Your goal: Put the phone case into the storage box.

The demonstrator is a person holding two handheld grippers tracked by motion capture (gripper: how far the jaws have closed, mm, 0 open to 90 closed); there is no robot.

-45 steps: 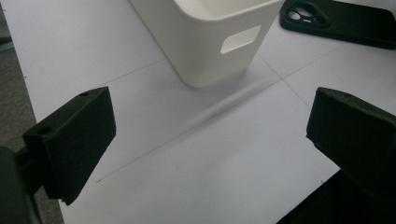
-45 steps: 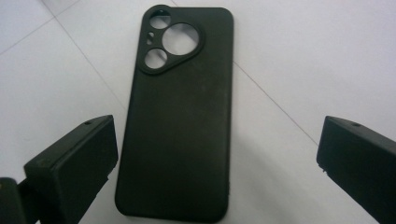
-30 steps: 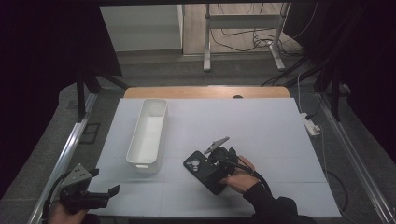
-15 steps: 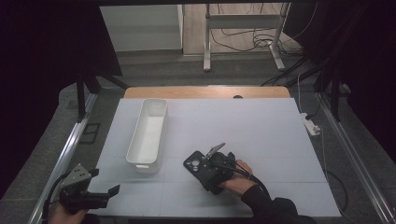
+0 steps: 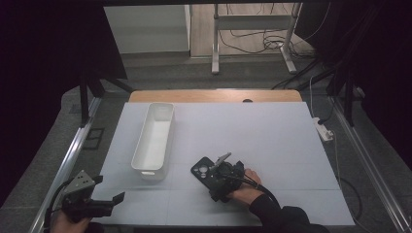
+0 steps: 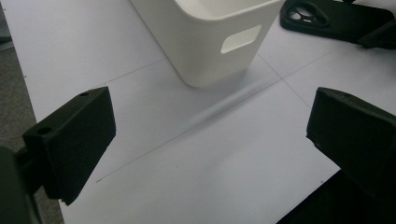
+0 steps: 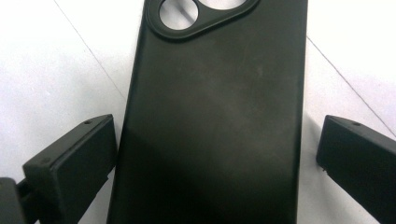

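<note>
One white table (image 5: 272, 131); dark room

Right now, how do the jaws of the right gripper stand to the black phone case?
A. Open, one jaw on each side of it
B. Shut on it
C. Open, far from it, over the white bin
A: the right gripper is open, and the phone case lies flat between its jaws.

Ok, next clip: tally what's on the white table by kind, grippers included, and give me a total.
Black phone case: 1, flat between the open right gripper jaws
White bin: 1
Grippers: 2, right and left gripper, both open
Total: 4
</note>
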